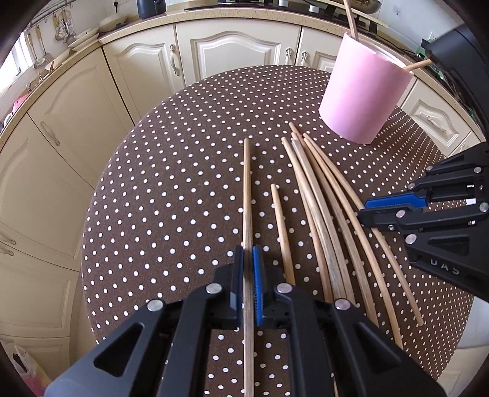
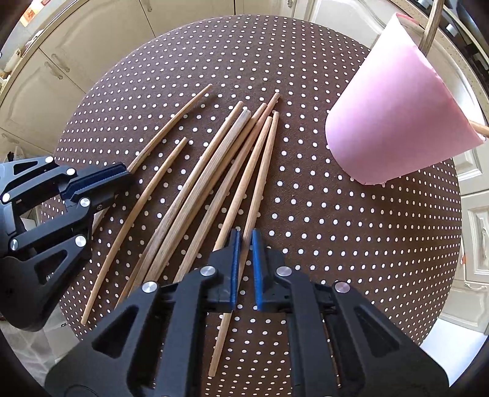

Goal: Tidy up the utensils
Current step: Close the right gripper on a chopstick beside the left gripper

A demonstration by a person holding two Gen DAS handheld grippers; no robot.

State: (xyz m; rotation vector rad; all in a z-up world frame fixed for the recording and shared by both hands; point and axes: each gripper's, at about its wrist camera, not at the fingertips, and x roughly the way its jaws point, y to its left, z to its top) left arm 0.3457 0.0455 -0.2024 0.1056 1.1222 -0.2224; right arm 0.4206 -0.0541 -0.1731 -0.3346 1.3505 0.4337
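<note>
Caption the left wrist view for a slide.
Left gripper shut on one chopstick; pink cup beyond.

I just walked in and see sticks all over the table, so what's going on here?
A person is sorting wooden chopsticks into a pink cup on the polka-dot table, using a handheld gripper in each hand. The left gripper is shut on the lone chopstick lying apart from the pile. The right gripper is shut on the outermost chopstick of the pile. Both chopsticks still lie on the table. Two chopsticks already stand in the cup.
</note>
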